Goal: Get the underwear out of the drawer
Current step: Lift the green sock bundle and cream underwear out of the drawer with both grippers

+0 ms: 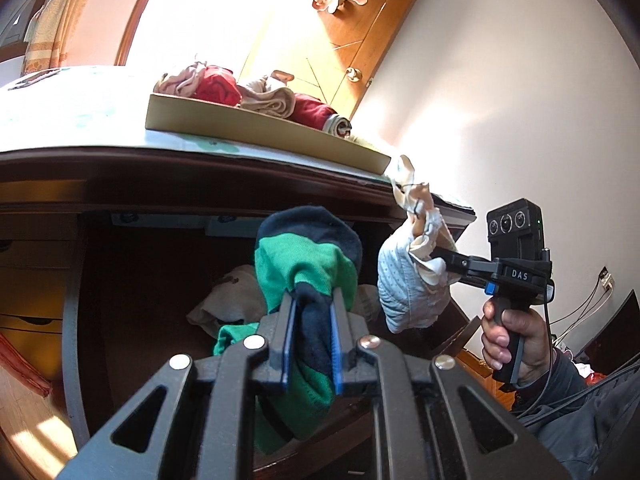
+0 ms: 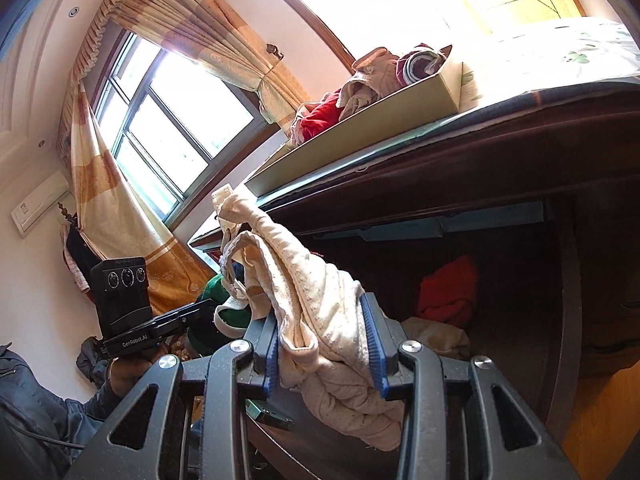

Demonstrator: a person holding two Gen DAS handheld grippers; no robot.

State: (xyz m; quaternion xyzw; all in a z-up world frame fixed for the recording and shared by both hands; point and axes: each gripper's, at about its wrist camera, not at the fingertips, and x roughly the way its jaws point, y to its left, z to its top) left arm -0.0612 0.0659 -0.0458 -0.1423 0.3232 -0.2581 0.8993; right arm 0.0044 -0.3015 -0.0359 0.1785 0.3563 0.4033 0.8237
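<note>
— So, the left wrist view?
— Left hand-held gripper (image 1: 314,300) is clenched on green-and-navy underwear (image 1: 308,264), held up in front of the open drawer (image 1: 168,264). Above the drawer, a tray (image 1: 248,128) of rolled clothes sits on the worktop (image 1: 80,120).
— And the right wrist view?
— Right hand-held gripper (image 2: 326,320) grips cream underwear (image 2: 312,300), also before the drawer (image 2: 520,280). A red cloth (image 2: 448,288) lies inside.

My left camera sits just behind my left fingers (image 1: 314,312), tilted up at the dark drawer (image 1: 168,280). My right camera looks likewise past my right fingers (image 2: 326,344). Both share the cardboard box (image 1: 256,128) above, and each sees the other gripper.
</note>
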